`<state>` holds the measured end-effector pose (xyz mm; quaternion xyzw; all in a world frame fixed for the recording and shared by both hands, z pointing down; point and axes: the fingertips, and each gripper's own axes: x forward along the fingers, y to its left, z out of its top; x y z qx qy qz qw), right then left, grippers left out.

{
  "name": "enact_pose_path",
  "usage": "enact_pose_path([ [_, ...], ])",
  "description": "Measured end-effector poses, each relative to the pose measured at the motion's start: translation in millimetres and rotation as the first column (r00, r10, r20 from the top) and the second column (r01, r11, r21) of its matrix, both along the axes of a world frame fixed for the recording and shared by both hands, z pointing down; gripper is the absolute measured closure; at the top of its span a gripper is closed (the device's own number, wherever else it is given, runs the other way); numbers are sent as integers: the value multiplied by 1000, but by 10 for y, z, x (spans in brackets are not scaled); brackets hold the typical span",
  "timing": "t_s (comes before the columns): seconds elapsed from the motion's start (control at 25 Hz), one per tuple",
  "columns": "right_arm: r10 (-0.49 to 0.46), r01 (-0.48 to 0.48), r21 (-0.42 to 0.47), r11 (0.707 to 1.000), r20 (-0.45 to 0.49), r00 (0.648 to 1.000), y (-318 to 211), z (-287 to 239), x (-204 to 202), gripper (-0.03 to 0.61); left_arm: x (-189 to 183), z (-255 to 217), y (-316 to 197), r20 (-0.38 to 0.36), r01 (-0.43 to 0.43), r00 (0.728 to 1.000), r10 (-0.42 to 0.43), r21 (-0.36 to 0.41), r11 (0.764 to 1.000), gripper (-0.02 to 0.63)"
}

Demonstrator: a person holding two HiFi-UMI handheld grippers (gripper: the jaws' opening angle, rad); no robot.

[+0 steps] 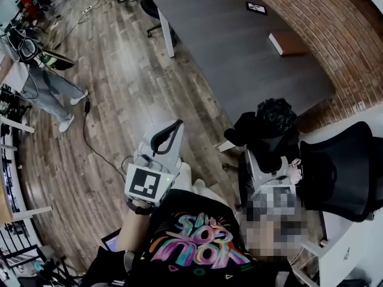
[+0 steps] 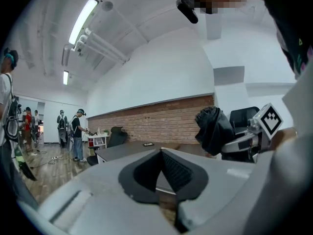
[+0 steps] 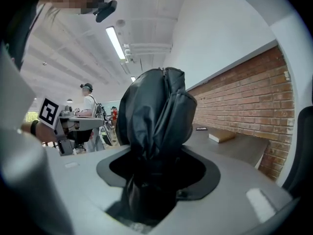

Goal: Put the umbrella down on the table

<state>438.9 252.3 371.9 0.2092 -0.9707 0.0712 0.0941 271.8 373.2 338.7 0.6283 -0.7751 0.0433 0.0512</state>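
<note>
A folded black umbrella (image 1: 275, 117) stands up out of my right gripper (image 1: 269, 151), which is shut on its lower part, near the front corner of the grey table (image 1: 239, 46). In the right gripper view the umbrella (image 3: 156, 116) fills the space between the jaws of the right gripper (image 3: 151, 180), with the table (image 3: 234, 148) beyond it to the right. My left gripper (image 1: 178, 125) is held over the wooden floor, left of the table, its jaws shut on nothing. In the left gripper view the left gripper's (image 2: 160, 153) pads meet at the tip, and the umbrella (image 2: 212, 129) shows at the right.
A brown book (image 1: 287, 42) and a small dark flat device (image 1: 256, 8) lie on the table's far right side, next to the brick wall. A black office chair (image 1: 344, 172) stands at my right. A person (image 1: 51, 88) stands on the floor at the left, near cables.
</note>
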Motion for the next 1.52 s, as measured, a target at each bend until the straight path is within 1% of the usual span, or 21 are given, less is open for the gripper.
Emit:
enact_pose_path([
  [0.16, -5, 5, -31, 999, 10, 1000, -52, 110, -96, 337, -96, 75, -36, 9, 9, 1000, -9, -3, 1000, 612],
  [0.28, -11, 11, -47, 999, 1, 1000, -93, 187, -337, 337, -327, 134, -99, 0, 3, 1000, -3, -6, 1000, 612],
  [0.52, -3, 2, -57, 998, -15, 1000, -319, 225, -1114, 336, -1128, 140, -386, -8, -5, 1000, 5, -1, 1000, 612],
  [0.72, 48, -48, -54, 997, -16, 999, -602, 135, -1684, 336, -1781, 84, -660, -25, -35, 999, 35, 1, 999, 612],
  [0.96, 108, -109, -44, 993, -17, 994, -859, 92, -2177, 336, -2417, 47, -884, -3, -65, 998, 65, 13, 998, 612],
  [1.12, 141, -143, -37, 989, -31, 989, -974, 112, -2519, 336, -2826, 91, -983, -15, -83, 996, 83, 7, 997, 612],
  [1.24, 158, -159, -36, 987, -29, 987, -1013, 128, -2621, 336, -2947, 108, -1011, -17, -91, 996, 91, 10, 996, 612],
  [1.52, 165, -168, -40, 985, -56, 985, -1110, 236, -2708, 336, -3039, 228, -1169, -38, -97, 994, 98, 10, 995, 612],
])
